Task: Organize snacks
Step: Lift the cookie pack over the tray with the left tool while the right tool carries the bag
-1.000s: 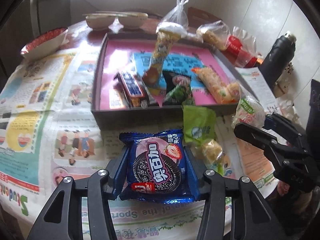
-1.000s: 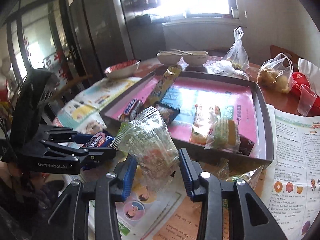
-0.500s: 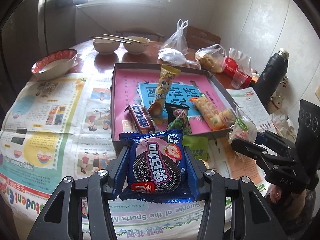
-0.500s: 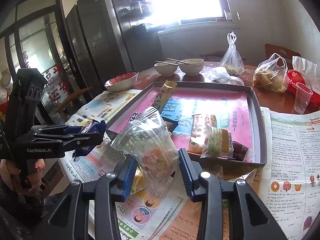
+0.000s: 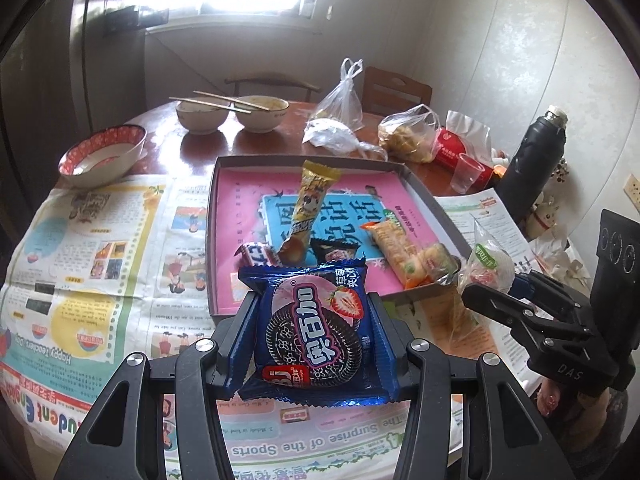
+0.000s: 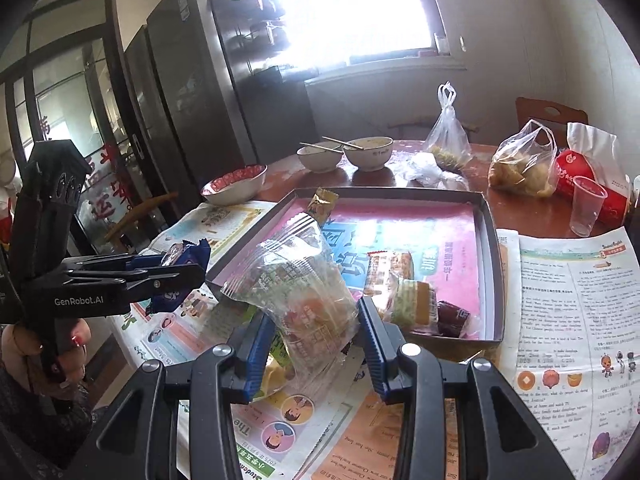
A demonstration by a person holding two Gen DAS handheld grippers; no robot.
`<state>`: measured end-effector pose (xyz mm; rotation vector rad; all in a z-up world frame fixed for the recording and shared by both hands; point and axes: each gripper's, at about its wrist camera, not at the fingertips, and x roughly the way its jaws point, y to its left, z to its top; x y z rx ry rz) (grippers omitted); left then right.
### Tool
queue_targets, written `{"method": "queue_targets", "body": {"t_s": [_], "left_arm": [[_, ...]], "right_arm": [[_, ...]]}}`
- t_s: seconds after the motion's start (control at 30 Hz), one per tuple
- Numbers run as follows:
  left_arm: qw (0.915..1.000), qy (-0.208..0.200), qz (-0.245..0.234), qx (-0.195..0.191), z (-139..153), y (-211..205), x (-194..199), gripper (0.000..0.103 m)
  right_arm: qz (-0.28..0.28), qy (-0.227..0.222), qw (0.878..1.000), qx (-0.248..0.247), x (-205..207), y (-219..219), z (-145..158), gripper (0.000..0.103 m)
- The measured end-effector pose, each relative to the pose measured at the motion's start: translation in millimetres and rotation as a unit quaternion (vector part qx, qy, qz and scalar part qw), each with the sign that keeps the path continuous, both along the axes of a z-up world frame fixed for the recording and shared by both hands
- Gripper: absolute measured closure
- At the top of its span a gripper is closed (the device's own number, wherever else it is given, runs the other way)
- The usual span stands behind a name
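Note:
My left gripper (image 5: 314, 312) is shut on a blue cookie packet (image 5: 314, 332) with a strawberry picture, held in the air above the newspaper just before the tray's near wall. My right gripper (image 6: 316, 322) is shut on a clear plastic snack bag (image 6: 308, 292) with orange and green contents, held up near the tray's near left corner. The shallow grey tray (image 5: 214, 216), lined with a pink and blue sheet, holds several snacks: a yellow bar (image 5: 312, 200), an orange-wrapped cracker pack (image 5: 394, 248) and small dark packets. Each gripper shows in the other's view: right (image 5: 480, 292), left (image 6: 188, 276).
Newspapers (image 5: 100, 240) cover the near half of the round wooden table. Behind the tray stand two bowls with chopsticks (image 5: 232, 112), a red-rimmed bowl (image 5: 102, 152), plastic bags (image 5: 340, 128), a clear cup (image 6: 586, 204) and a black flask (image 5: 536, 160). A green packet (image 6: 276, 350) lies under my right gripper.
Both grippers have risen with their snacks still held; the table and tray now look lower and farther. The tray's contents have not moved.

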<state>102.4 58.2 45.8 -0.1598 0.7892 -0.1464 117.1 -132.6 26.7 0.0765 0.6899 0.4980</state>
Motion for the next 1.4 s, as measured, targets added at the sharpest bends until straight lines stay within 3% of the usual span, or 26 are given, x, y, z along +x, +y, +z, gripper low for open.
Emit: {"method": "queue_targets", "body": {"t_s": [0.87,1.4], "left_arm": [[0.9985,-0.049,-0.021,0.014,48,-23,31,0.05],[0.9993,-0.032,-0.015,0.009,29,-19,54,0.05]], "right_arm": [[-0.052,-0.059,0.997,0.003,10,-28,51,0.061],[-0.081,-0.038,0.996,-0.006,36,-47,36,0.061]]}}
